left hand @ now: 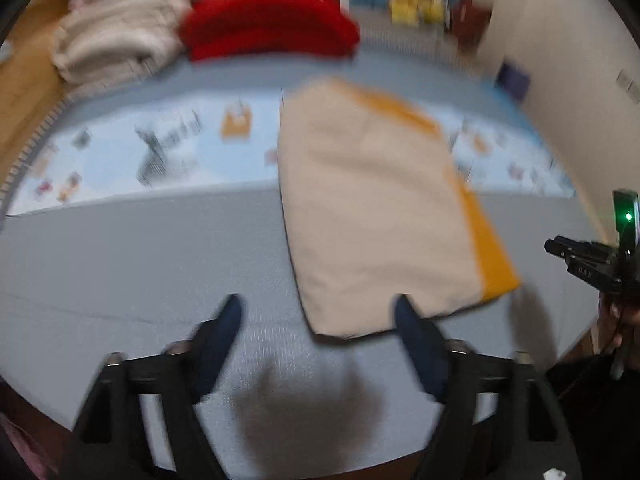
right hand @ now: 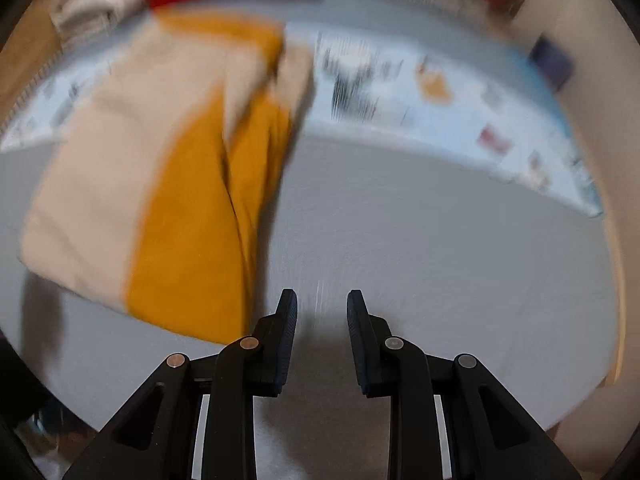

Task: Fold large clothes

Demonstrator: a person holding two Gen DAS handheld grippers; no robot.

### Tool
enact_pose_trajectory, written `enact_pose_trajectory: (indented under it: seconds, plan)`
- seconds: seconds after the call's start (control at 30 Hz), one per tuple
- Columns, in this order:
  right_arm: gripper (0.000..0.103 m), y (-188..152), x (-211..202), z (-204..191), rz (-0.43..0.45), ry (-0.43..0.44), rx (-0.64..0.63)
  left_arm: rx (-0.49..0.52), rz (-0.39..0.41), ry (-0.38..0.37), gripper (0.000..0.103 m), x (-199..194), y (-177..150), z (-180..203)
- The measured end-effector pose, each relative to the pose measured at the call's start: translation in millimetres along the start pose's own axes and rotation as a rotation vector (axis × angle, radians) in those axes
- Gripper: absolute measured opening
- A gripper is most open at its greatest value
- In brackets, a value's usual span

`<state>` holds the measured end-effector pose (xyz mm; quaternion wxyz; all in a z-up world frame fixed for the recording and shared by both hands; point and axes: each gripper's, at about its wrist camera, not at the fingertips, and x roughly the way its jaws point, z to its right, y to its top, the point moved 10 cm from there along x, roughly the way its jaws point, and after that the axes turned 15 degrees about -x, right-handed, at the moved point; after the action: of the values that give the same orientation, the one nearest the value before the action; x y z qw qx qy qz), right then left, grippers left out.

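The folded garment (left hand: 376, 208), beige with a mustard-yellow band along one side, lies flat on the grey mat (left hand: 140, 264). It sits right of centre in the left wrist view and in the left half of the right wrist view (right hand: 152, 184). The left tongs (left hand: 320, 312) stand wide at the bottom of their frame, nothing between the pads; the right-hand pad overlaps the garment's near edge in the picture, though blur hides whether it touches. The right tongs (right hand: 322, 304) stand at a narrow gap over bare mat, just right of the garment's yellow corner, holding nothing. Behind the garment runs a pale blue printed sheet (left hand: 160, 152). A red pile (left hand: 268, 20) and a beige pile (left hand: 116, 40) lie at upper left.
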<state>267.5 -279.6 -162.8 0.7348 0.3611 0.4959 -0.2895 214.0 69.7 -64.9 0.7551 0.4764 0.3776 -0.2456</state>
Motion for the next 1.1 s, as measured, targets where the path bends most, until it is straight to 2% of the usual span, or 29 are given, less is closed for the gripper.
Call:
enact_pose_trajectory:
  seconds: [0.03,0.07,0.1,0.13,0.17,0.2,0.23,0.3,0.4,0.5,0.6,0.7,0.8,1.1]
  plan:
    - [0.028,2.4,-19.4,2.4,0.064,-0.018,0.021,0.008,0.070,0.002,0.090,-20.2,-3.6,4.6]
    - [0.034,3.1,-43.6,4.5,0.139,-0.040,0.051,0.014,0.109,0.006,0.092,-32.0,-6.5,7.7]
    - [0.046,2.9,-62.8,5.6,0.190,-0.059,0.075,0.016,0.154,0.006,0.095,-46.2,-13.8,12.2]
    - [0.054,-1.9,-87.2,5.1,0.251,-0.078,0.104,0.011,0.183,-0.005,0.095,-58.3,-22.7,16.4]
    - [0.068,-7.7,-109.1,3.4,0.307,-0.092,0.131,0.001,0.192,-0.018,0.095,-64.6,-27.8,19.5]
    - [0.075,-13.9,-126.6,1.1,0.356,-0.103,0.154,-0.014,0.194,-0.037,0.095,-71.5,-37.3,22.5]
    - [0.076,-26.1,-148.1,-4.6,0.415,-0.123,0.174,-0.031,0.196,-0.055,0.095,-78.1,-47.9,24.9]
    - [0.080,-48.7,-175.6,-24.6,0.454,-0.140,0.169,-0.065,0.204,-0.060,0.095,-87.4,-65.7,26.9]
    - [0.088,-64.7,-198.9,-55.6,0.475,-0.122,0.149,-0.082,0.183,-0.071,0.095,-91.3,-95.1,34.0]
    - [0.089,-77.4,-216.9,-87.0,0.489,-0.151,0.098,-0.051,0.146,-0.054,0.095,-86.9,-113.6,44.5]
    - [0.090,-85.8,-214.4,-108.2,0.472,-0.142,0.072,-0.019,0.175,-0.032,0.095,-85.8,-110.2,50.9]
    - [0.090,-88.0,-204.3,-120.9,0.443,-0.124,0.050,-0.034,0.175,-0.031,0.095,-82.4,-106.8,50.1]
    - [0.090,-83.1,-198.5,-125.7,0.441,-0.113,0.046,-0.033,0.162,0.012,0.095,-75.0,-108.9,46.4]
    - [0.090,-71.0,-179.8,-138.1,0.417,-0.076,0.050,-0.041,0.144,0.018,0.095,-64.4,-109.8,45.2]
